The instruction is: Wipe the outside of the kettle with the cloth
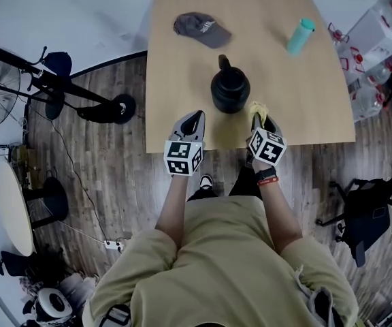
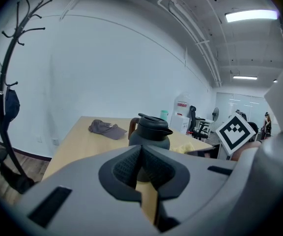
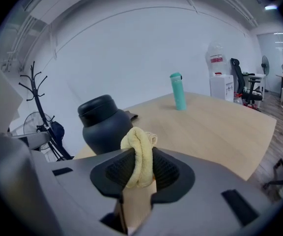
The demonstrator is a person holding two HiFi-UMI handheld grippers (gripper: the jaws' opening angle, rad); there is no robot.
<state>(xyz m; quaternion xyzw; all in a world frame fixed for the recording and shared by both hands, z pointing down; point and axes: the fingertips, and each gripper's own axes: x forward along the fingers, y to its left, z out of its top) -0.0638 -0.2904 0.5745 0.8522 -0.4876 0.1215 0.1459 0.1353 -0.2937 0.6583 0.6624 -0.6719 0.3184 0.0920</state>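
kettle is sitting upright on the table. r gripper, just right of kettle, is pinching the yellow cloth btw its jaws. l gripper, front-left of kettle, is hovering w/ jaws pressed together, nothing in them.

kettle: matt dark shell, smooth-ish | cloth: soft yellow terry, fuzzy | table: pale wood, smooth, low sheen | cap: grey fabric, kinda dull | floor: wood planks
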